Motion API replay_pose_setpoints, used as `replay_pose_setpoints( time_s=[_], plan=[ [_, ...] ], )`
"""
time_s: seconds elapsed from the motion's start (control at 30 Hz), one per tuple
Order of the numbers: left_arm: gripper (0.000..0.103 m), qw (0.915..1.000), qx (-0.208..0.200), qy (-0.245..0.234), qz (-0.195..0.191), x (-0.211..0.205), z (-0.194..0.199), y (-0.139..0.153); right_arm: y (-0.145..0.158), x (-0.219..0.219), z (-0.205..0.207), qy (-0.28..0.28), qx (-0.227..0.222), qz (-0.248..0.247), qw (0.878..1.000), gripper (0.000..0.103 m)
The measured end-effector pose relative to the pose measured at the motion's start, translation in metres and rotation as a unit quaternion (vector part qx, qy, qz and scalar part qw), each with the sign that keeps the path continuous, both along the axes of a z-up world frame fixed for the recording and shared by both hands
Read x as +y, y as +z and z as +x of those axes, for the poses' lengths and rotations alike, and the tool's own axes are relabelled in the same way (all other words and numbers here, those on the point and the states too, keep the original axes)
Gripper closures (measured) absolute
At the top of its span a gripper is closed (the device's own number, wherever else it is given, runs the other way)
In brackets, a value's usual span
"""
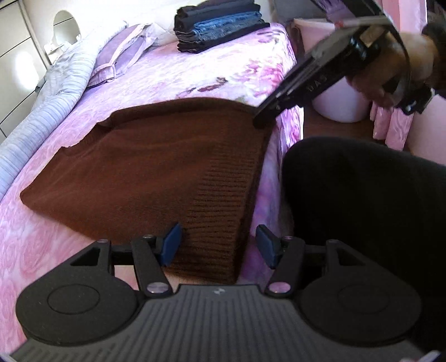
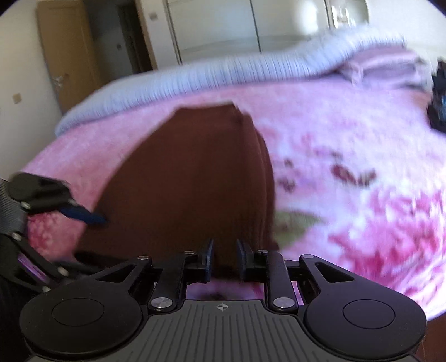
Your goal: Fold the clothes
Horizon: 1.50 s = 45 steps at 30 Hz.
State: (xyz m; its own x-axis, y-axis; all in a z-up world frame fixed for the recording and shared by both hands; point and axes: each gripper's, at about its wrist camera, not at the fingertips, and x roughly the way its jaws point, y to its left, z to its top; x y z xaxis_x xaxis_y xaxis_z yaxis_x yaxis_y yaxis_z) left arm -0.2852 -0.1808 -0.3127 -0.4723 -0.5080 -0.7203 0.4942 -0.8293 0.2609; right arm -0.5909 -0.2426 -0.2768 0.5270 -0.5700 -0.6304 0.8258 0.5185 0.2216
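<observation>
On the pink floral bed (image 1: 172, 72), a brown knitted sweater (image 1: 156, 167) lies folded into a layered panel near a stack of dark folded clothes (image 1: 220, 25), suggesting further folds may remain; left gripper (image 1: 217, 245) gapes, right gripper (image 2: 225, 259) slightly parted, both empty.

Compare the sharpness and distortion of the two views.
Left wrist view: mostly sharp, the brown sweater shows its ribbing; fisheye bends the bed edges. Right wrist view: motion-blurred, the sweater and floral bedspread smear, while the right hand-held gripper itself stays crisp.
</observation>
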Motion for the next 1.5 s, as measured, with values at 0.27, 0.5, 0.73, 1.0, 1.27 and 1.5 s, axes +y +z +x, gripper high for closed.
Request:
replay_pose_setpoints(
  time_s=[0.27, 0.5, 0.73, 1.0, 1.27, 1.5],
  plan=[
    [0.048, 0.9984, 0.009, 0.013, -0.054, 0.025, 0.024, 0.026, 0.025, 0.020, -0.012, 0.013, 0.024, -0.037, 0.999, 0.064],
    [0.043, 0.9914, -0.035, 0.014, -0.125, 0.041, 0.042, 0.025, 0.022, 0.043, 0.016, 0.107, 0.130, -0.109, 0.980, 0.039],
    [0.042, 0.9764, -0.110, -0.055, -0.178, 0.052, 0.034, 0.008, -0.008, 0.062, 0.057, 0.236, 0.309, -0.222, 0.894, 0.039],
    [0.041, 0.9783, -0.102, -0.065, -0.168, 0.042, 0.030, 0.005, -0.038, 0.055, 0.055, 0.289, 0.411, -0.254, 0.827, 0.039],
    [0.039, 0.9760, -0.120, -0.075, -0.165, 0.042, 0.028, -0.002, -0.052, 0.044, 0.055, 0.328, 0.453, -0.274, 0.782, 0.039],
    [0.035, 0.9777, -0.124, -0.076, -0.151, 0.034, 0.027, -0.007, -0.053, 0.030, 0.053, 0.374, 0.446, -0.261, 0.770, 0.056]
  ],
)
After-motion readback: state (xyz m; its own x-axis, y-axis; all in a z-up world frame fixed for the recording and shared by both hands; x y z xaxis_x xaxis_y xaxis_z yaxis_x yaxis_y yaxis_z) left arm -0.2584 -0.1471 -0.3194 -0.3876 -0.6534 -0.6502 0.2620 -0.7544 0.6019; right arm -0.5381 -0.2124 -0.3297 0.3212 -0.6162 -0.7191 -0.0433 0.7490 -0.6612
